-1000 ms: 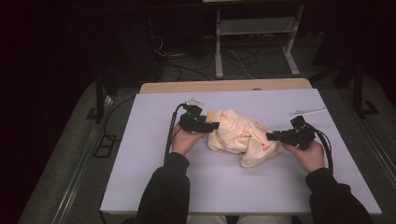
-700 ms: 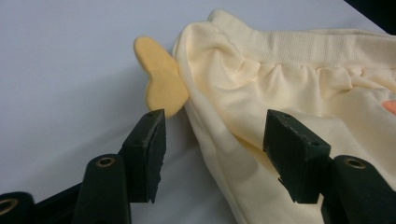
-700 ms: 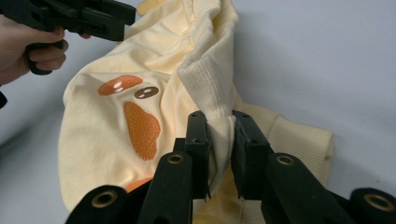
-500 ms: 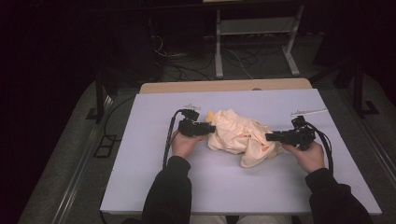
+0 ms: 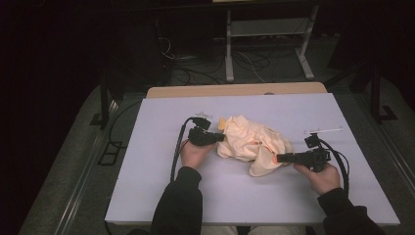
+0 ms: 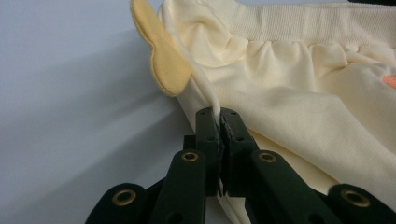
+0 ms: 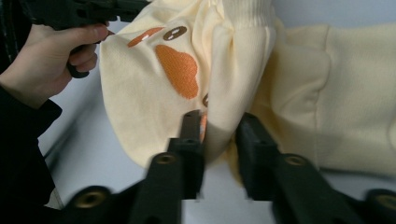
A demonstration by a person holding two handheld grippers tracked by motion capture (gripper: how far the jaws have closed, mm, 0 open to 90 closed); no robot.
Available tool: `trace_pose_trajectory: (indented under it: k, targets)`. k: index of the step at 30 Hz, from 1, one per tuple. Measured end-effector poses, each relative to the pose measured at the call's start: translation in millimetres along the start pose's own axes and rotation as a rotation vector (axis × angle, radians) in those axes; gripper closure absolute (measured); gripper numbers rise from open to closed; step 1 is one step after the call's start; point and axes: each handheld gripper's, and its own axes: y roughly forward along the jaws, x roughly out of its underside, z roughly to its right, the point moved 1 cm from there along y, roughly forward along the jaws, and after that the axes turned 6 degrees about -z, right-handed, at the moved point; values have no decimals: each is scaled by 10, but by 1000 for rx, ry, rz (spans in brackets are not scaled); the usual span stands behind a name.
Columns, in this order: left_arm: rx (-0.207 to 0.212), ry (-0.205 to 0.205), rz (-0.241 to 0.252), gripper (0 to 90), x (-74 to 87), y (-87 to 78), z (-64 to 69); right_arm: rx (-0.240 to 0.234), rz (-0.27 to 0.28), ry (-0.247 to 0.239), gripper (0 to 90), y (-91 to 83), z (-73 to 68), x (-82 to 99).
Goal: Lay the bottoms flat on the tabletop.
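1. The soft, pale yellow cloth garment with orange patches [image 5: 252, 143] lies crumpled in the middle of the high view, on the flat white table [image 5: 161, 196].
2. The left gripper [image 6: 219, 122] has just been closing. In the left gripper view its jaws now pinch a thin fold at the garment's edge, at the bottom middle of that frame. Keep that pinch tight so the fold cannot slip out.
3. The right gripper [image 7: 219, 128] sits at the bottom of the right gripper view with a fat fold of the garment between its jaws. The jaws have just been closing, but there is a gap and the cloth looks loose. Squeeze more before pulling.
4. I think the job now is to spread the garment flat. Pull the two grippers apart slowly, one toward the left of the high view and one toward the right.
5. Lift only a little, so the cloth does not drag into new wrinkles.
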Motion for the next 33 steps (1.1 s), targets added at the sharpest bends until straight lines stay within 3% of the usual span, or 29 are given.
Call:
trace_pose_trajectory:
  k: [2, 8, 15, 19, 24, 33]
  targets:
    - [-4, 13, 1, 858, -5, -47, 14, 18, 2, 16, 779, -15, -21, 17]
    - [-5, 43, 2, 859, -24, -233, 34, 35, 37, -2, 794, -126, -24, -39]
    - [-6, 89, 4, 861, -55, -445, 48, 94, 83, -66, 796, -264, 11, -251]
    - [-30, 123, 22, 864, -109, -571, 91, 121, 98, -88, 798, -290, 56, -405]
    - [-57, 168, 9, 864, -208, -756, 130, 149, 113, -107, 799, -332, 89, -653]
    - [-82, 161, 40, 864, -358, -1121, 45, 190, 116, -143, 802, -366, 25, -1128]
